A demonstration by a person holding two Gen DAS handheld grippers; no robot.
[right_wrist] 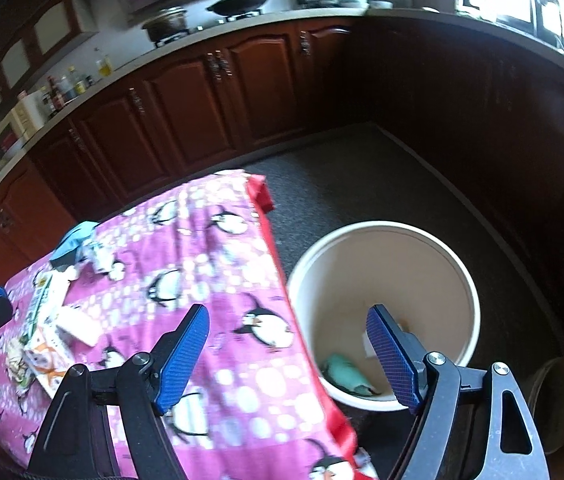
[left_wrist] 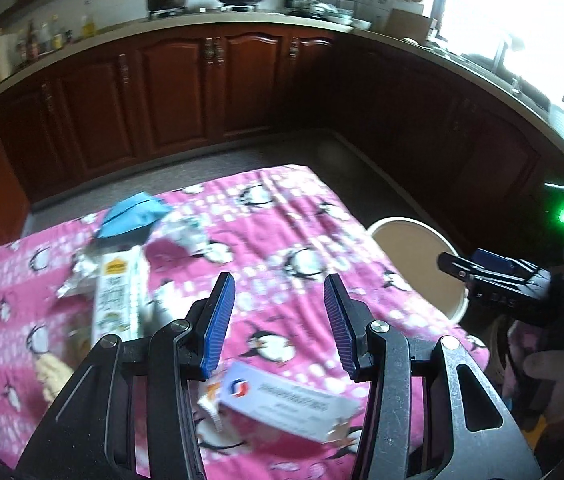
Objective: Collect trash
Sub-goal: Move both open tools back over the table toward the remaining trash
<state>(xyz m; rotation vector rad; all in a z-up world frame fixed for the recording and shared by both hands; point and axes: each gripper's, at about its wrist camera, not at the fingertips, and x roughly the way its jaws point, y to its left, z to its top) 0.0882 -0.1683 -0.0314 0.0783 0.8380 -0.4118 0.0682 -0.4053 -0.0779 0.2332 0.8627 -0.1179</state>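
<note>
Right fingers (right_wrist: 288,354) stand wide apart, nothing between the pads; they hang partly over the bucket (right_wrist: 467,276), which sits on the floor just off the counter's right edge. Likely reason: a drop position above the bin. A teal item (right_wrist: 348,376) and a white scrap (right_wrist: 369,345) lie in the bucket's bottom.

Left fingers (left_wrist: 280,322) are partly apart and empty, angled down over the counter (left_wrist: 282,216) near its front edge. Probably lining up the next pick.

Trash left on the counter: a white box (left_wrist: 282,404) under the left fingers with a red-and-blue logo, print too blurred to read; a carton (left_wrist: 116,296) with a yellow badge near the left edge, text unreadable; foil scraps (left_wrist: 78,280); a blue wrapper (left_wrist: 132,218) toward the far left corner.
</note>
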